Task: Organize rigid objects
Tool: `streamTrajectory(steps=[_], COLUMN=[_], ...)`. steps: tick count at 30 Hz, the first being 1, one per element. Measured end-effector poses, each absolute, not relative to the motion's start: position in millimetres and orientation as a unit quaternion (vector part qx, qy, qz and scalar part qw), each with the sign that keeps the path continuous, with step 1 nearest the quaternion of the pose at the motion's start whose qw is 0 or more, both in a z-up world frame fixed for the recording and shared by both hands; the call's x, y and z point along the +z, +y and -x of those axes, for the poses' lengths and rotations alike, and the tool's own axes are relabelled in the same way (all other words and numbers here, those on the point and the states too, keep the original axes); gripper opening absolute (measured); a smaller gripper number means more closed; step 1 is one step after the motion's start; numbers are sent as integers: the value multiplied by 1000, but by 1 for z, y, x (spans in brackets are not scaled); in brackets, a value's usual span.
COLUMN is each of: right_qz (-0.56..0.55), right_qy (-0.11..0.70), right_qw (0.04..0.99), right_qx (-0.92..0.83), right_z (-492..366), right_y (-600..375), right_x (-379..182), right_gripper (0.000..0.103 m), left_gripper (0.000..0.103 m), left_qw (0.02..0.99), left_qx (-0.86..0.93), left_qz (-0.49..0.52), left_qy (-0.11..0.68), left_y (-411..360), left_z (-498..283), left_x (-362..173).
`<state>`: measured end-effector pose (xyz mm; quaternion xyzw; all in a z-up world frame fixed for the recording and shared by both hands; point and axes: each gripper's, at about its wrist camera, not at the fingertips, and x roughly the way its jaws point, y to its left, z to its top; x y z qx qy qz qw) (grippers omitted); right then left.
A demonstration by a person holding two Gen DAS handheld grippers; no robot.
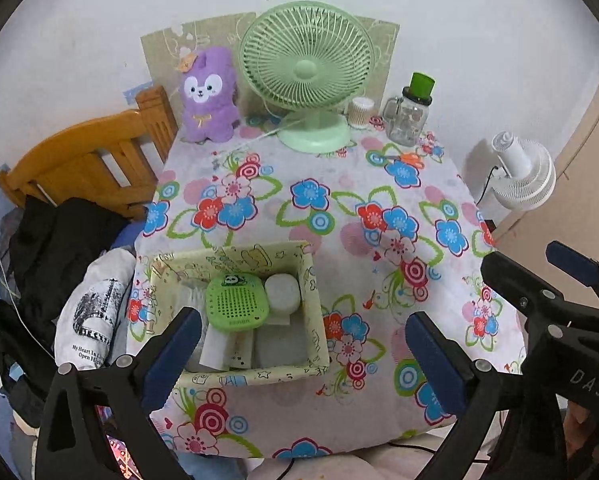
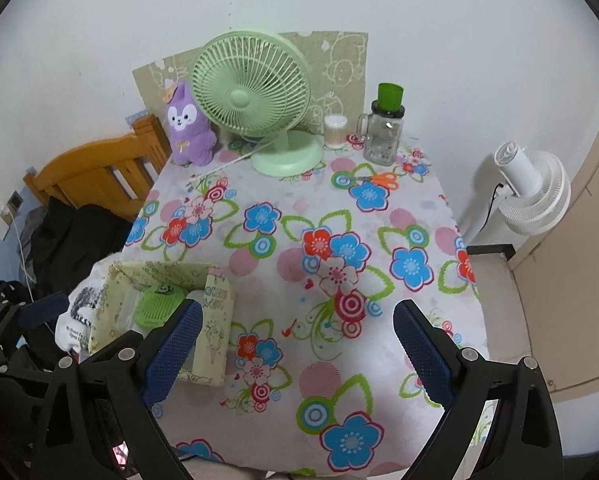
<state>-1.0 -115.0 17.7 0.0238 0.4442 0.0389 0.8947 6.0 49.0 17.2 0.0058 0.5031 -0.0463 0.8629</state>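
Both tongs spread wide and empty over a flowered desk, storage box filled.

Left wrist view: left tongs [image 1: 303,354] gaping, nothing between the blue pads, hovering over the open-topped patterned box [image 1: 315,308] near the desk's [image 1: 339,200] front left edge; inside it a green perforated gadget with a panda mark [image 1: 233,300], touching a white round container [image 1: 282,294], pale flat items below. Right tongs [image 1: 571,268] at the right edge. Right wrist view: right tongs [image 2: 297,352] likewise wide apart and empty above bare cloth, box [image 2: 215,332] just left of the left pad. At the back: green fan [image 2: 255,96], purple plush toy [image 2: 189,128], glass jar with green lid [image 2: 383,136].
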Motion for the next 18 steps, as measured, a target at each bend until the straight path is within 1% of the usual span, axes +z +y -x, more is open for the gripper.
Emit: streamTrajectory(steps=[10, 18], right_qz=[-32, -42], right_qy=[420, 420], right_qw=[907, 906], right_qx=[26, 17], right_z=[16, 26], right_y=[-136, -155], right_x=[43, 45], right_gripper=[98, 98], left_gripper=[103, 103], left_qw=[878, 882], left_qx=[-32, -31], left_qz=[1, 3], left_qy=[478, 469], left_y=[41, 28], left_z=[5, 16], left_x=[40, 45])
